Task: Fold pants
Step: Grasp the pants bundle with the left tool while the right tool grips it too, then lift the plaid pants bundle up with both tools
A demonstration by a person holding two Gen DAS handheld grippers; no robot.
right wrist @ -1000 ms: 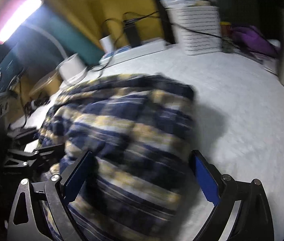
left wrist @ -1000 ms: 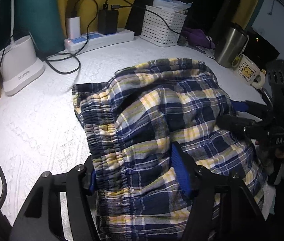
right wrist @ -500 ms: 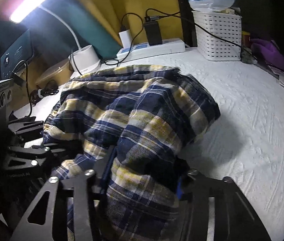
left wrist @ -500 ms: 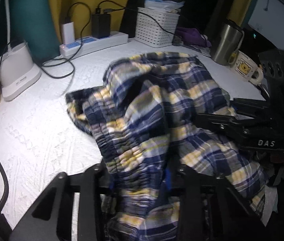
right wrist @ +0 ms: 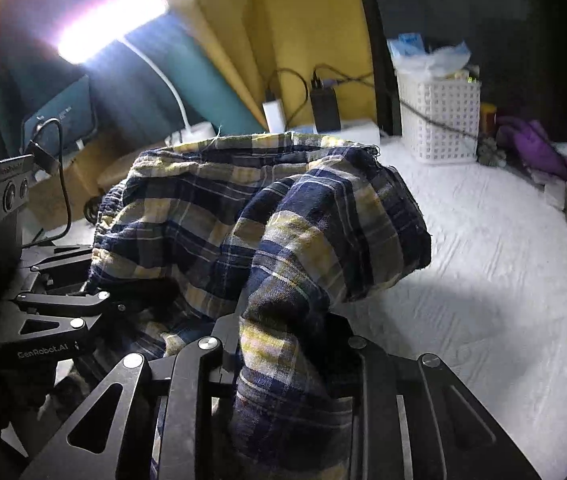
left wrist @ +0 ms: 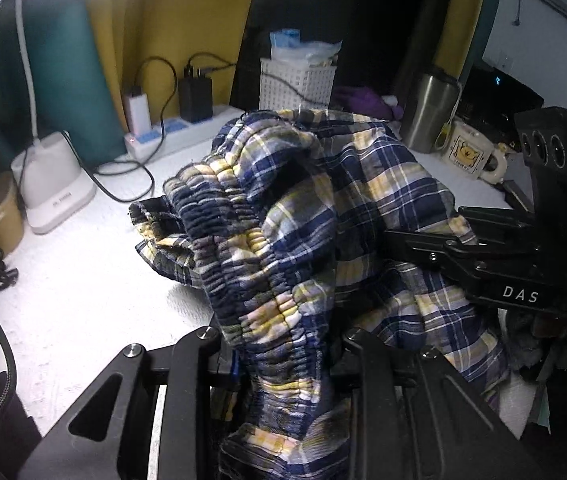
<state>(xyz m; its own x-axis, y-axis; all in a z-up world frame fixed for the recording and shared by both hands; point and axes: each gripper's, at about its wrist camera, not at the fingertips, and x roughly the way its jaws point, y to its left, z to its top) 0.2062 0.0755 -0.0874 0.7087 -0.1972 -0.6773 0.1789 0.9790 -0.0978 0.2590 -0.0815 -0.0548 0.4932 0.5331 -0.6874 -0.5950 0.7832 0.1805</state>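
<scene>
The left gripper (left wrist: 283, 364) and the right gripper (right wrist: 283, 360) have just been closing, and each now pinches a bunch of the plaid pants (left wrist: 323, 208), which hang in a loose heap over the white table (left wrist: 83, 280) at the centre of both views. No neat fold is visible, so I judge the task is near its beginning and the smoothing and folding are left. The elastic waistband (left wrist: 243, 264) runs from the left gripper up toward the upper left, but the long axis I cannot tell, because the legs are bunched.

One pair of plaid pants (left wrist: 323, 216), two hand-held grippers, one basket (left wrist: 297, 84), one mug (left wrist: 471, 154).
</scene>
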